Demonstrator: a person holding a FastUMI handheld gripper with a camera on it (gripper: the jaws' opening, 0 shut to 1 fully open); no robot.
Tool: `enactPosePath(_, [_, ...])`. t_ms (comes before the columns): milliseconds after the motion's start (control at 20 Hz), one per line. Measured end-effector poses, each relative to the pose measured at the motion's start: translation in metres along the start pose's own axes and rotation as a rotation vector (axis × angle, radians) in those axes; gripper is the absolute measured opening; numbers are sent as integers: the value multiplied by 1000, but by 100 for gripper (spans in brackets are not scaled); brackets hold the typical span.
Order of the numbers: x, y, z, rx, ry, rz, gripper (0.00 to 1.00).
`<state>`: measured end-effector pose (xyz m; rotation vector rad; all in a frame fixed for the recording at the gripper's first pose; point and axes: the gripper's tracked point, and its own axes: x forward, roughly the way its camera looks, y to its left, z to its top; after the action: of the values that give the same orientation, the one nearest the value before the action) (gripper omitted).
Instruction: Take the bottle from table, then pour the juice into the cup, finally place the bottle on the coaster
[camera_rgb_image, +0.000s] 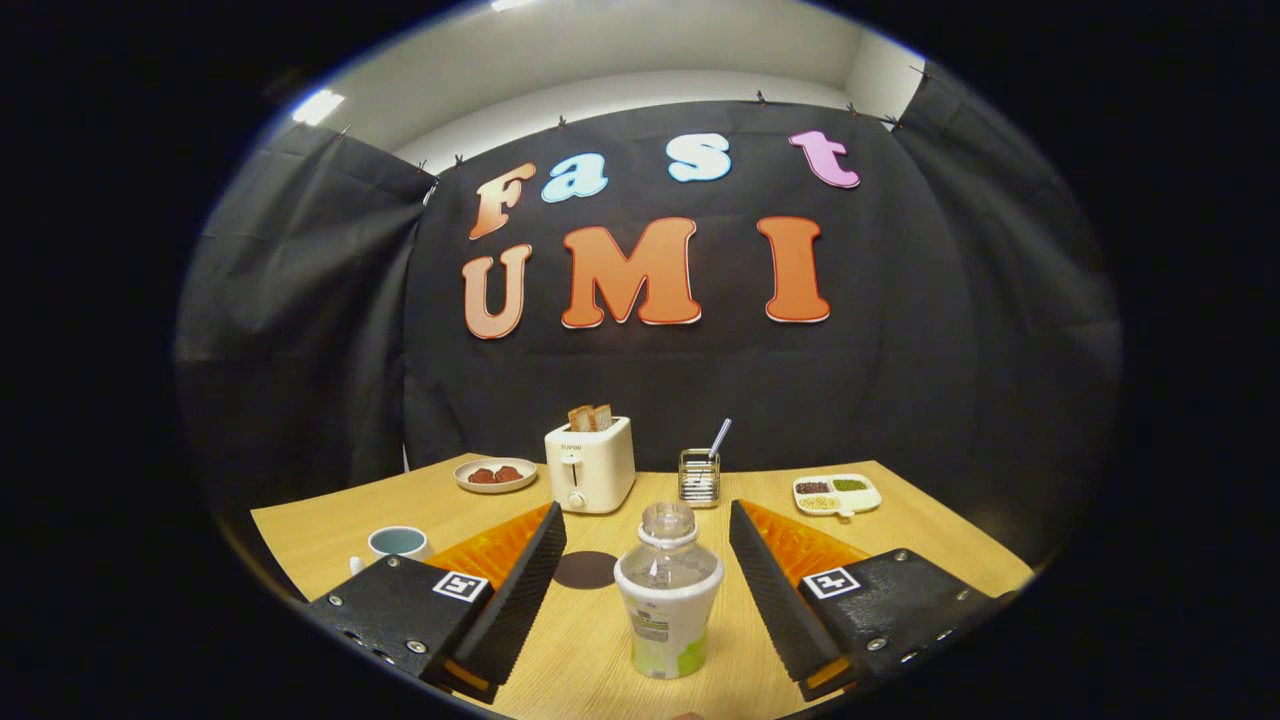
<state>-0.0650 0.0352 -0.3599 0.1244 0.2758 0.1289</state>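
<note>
A clear plastic bottle (667, 590) with a pale label stands upright on the wooden table (930, 545), with no cap on its mouth. It sits between my two fingers, and a gap shows on each side of it. My gripper (645, 520) is open around it. A dark round coaster (586, 569) lies on the table just left of the bottle, near the left finger's tip. A white cup (396, 545) with a dark inside stands beyond the left finger, partly hidden by it.
At the back stand a white toaster (590, 464) holding bread slices, a plate (495, 474) with brown food, a wire holder (699, 475) with a utensil, and a divided dish (836, 493) of food. Black cloth walls close the booth behind the table.
</note>
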Motion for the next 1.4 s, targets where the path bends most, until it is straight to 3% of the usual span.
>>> enactPosePath(500, [18, -10, -62, 11, 115, -25, 98])
enactPosePath(800, [27, -12, -95, 26, 196, -45, 77])
enactPosePath(850, [29, -13, -92, 26, 181, -53, 70])
enactPosePath(1050, [27, -9, -94, 7, 202, -45, 62])
enactPosePath(1400, [40, 10, -52, -234, 162, -73, 59])
